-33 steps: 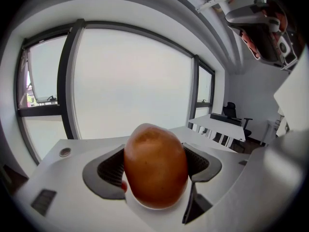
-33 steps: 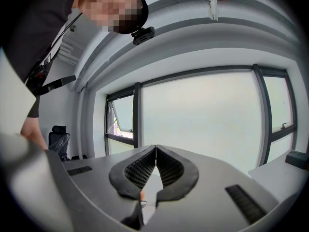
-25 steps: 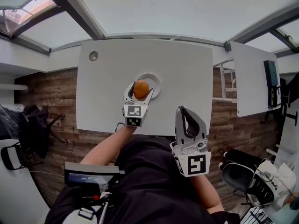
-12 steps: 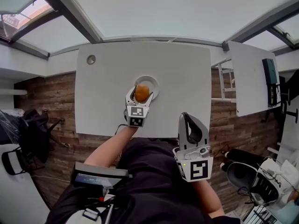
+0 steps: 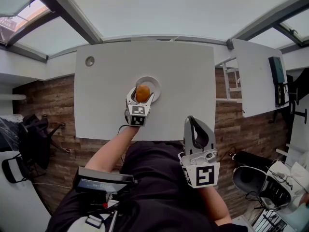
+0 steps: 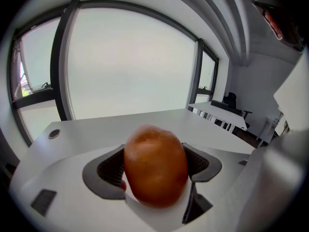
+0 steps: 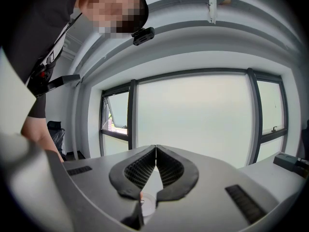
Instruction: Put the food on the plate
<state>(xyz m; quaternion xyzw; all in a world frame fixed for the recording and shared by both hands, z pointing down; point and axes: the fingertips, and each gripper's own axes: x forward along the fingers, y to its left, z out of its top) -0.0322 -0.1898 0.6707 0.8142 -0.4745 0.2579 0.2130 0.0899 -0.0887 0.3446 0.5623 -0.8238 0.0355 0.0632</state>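
Note:
A round orange-brown food item (image 5: 142, 93) sits between the jaws of my left gripper (image 5: 141, 94), which is shut on it above the near rim of the white plate (image 5: 154, 84). In the left gripper view the food (image 6: 155, 169) fills the gap between the dark pads, and the plate is hidden behind it. My right gripper (image 5: 196, 125) is held back near the person's body, off the table's near edge, shut and empty. In the right gripper view the right gripper (image 7: 155, 151) has its tips touching.
The white table (image 5: 111, 105) carries a small round grommet (image 5: 90, 61) at its far left. A second white table (image 5: 257, 76) with a dark device stands to the right. Wooden floor and chairs surround the tables.
The left gripper with the food has shifted slightly farther over the plate. The right gripper has stayed near the body.

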